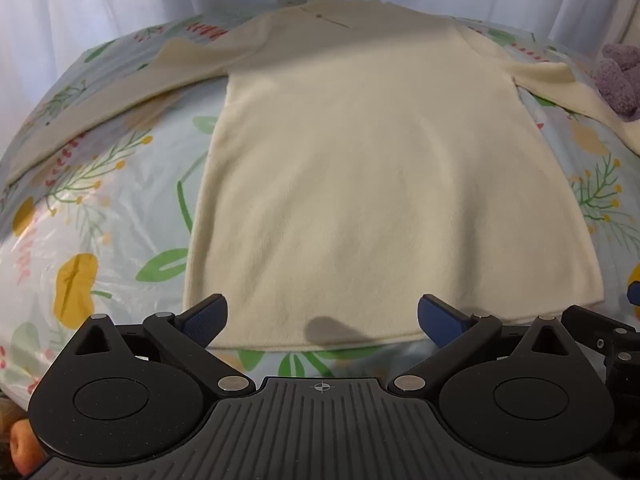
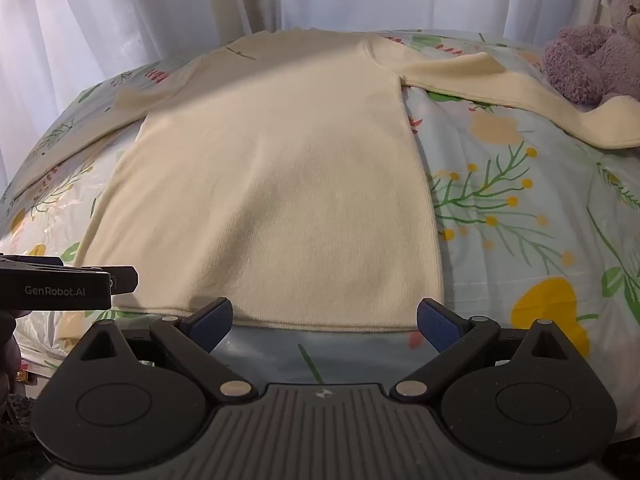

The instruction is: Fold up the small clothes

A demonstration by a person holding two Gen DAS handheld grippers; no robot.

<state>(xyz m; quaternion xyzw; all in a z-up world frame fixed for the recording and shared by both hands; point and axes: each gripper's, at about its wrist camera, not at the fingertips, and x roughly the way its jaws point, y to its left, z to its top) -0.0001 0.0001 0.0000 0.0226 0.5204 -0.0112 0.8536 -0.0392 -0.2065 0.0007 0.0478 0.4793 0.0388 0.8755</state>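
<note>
A cream long-sleeved sweater (image 1: 360, 184) lies flat on the floral cover, hem nearest me, both sleeves spread out to the sides. It also shows in the right wrist view (image 2: 272, 184). My left gripper (image 1: 322, 320) is open and empty, its blue-padded fingers over the hem's left and middle part. My right gripper (image 2: 324, 322) is open and empty just in front of the hem's right part. The left gripper's body (image 2: 56, 288) shows at the left edge of the right wrist view.
A floral plastic cover (image 2: 520, 220) spreads over the surface. A purple teddy bear (image 2: 592, 64) sits at the far right, touching the right sleeve (image 2: 520, 92). White curtains (image 2: 160, 8) hang behind.
</note>
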